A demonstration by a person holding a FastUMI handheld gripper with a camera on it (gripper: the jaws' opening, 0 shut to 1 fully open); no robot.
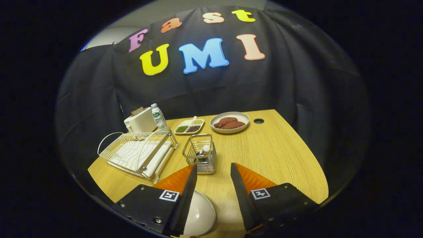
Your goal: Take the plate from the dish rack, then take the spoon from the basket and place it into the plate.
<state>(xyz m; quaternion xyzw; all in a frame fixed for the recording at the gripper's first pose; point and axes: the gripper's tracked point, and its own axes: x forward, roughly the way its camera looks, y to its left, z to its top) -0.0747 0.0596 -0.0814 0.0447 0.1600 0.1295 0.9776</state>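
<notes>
Where left finger covers it, plate (pixel 200 215) half hidden, gripper (pixel 213 172) open.

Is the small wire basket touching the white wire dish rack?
Apart. In the gripper view, bare wooden table shows between the small wire basket and the white wire dish rack.

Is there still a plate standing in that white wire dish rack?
No. The dish rack holds no plate; the white plate lies on the table between the open gripper fingers, near the basket.
</notes>
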